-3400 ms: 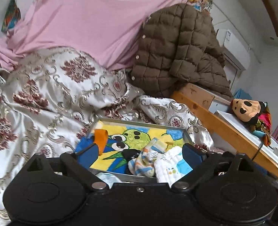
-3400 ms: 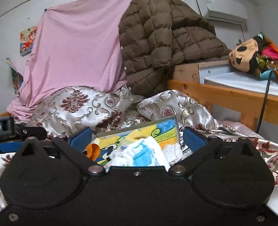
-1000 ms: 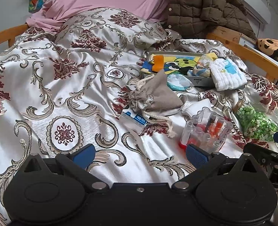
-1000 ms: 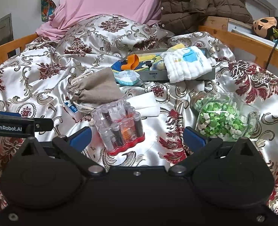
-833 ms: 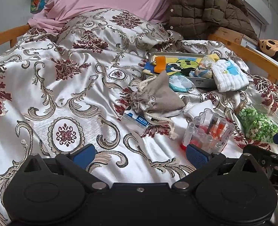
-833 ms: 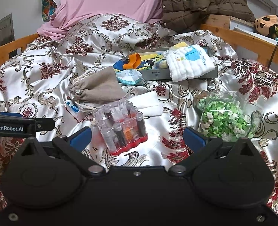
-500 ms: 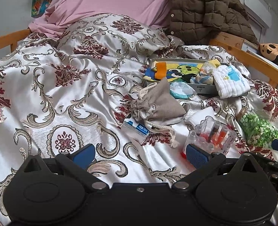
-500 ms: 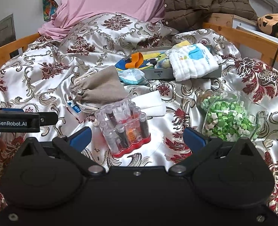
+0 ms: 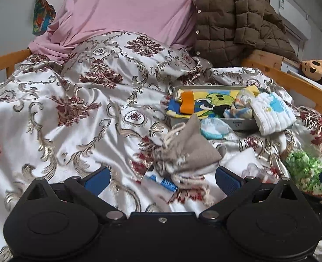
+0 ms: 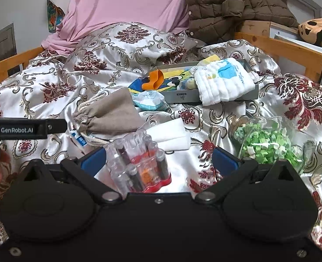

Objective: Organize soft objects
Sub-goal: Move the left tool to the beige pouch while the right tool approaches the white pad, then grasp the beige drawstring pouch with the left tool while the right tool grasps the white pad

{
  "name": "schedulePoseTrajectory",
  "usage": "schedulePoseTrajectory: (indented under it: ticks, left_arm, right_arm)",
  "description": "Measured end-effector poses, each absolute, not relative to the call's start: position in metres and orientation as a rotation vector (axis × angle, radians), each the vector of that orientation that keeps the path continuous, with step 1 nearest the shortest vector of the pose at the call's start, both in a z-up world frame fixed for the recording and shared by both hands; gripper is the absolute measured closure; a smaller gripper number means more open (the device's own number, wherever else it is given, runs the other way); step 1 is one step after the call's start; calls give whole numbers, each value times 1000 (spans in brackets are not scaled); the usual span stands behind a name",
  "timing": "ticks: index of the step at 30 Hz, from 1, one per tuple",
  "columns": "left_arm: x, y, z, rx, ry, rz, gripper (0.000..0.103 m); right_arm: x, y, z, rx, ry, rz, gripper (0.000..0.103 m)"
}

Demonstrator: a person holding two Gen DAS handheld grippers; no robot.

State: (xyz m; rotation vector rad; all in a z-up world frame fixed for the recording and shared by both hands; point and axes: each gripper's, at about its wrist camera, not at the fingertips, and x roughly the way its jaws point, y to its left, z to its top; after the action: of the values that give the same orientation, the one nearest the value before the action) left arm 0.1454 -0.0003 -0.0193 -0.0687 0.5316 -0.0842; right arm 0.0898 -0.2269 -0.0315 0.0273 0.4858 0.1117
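Note:
A grey drawstring bag (image 9: 187, 152) (image 10: 110, 113) lies on the patterned satin bedspread (image 9: 73, 109), partly over a small blue-and-white box (image 9: 163, 181). Behind it is a grey tray (image 9: 237, 124) (image 10: 182, 97) holding a cartoon cloth, an orange piece (image 9: 187, 104) and a striped sock (image 9: 241, 107). A white towel with a blue print (image 9: 272, 113) (image 10: 224, 85) hangs over the tray's front wall. My left gripper (image 9: 162, 179) is open just short of the bag. My right gripper (image 10: 158, 159) is open, with a clear case of tubes (image 10: 139, 163) loose between its fingers.
A light blue packet (image 10: 150, 100) and a folded white cloth (image 10: 169, 135) lie between bag and tray. A clear bag of green bits (image 10: 268, 139) sits at the right. A brown quilted jacket (image 9: 237, 21), pink sheet (image 9: 128, 11) and wooden bed rails (image 10: 281, 45) border the bed.
Both grippers pulled back from the tray, then crept forward again. The grey bag has grown larger and lower in the left wrist view. Both stay open.

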Motion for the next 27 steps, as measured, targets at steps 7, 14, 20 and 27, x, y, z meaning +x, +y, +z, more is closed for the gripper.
schedulePoseTrajectory:
  ticks: [7, 14, 20, 27]
  left_arm:
    - [174, 1, -25, -98, 516, -126, 1]
    - [204, 6, -34, -167, 534, -178, 1]
    - [226, 20, -41, -280, 590, -204, 6]
    - [236, 22, -49, -327, 635, -238, 29]
  right_arm:
    - [115, -231, -34, 27, 481, 106, 1]
    - [168, -240, -32, 37, 493, 106, 1]
    - [222, -246, -34, 82, 605, 134, 1]
    - [262, -239, -46, 50, 706, 182, 12]
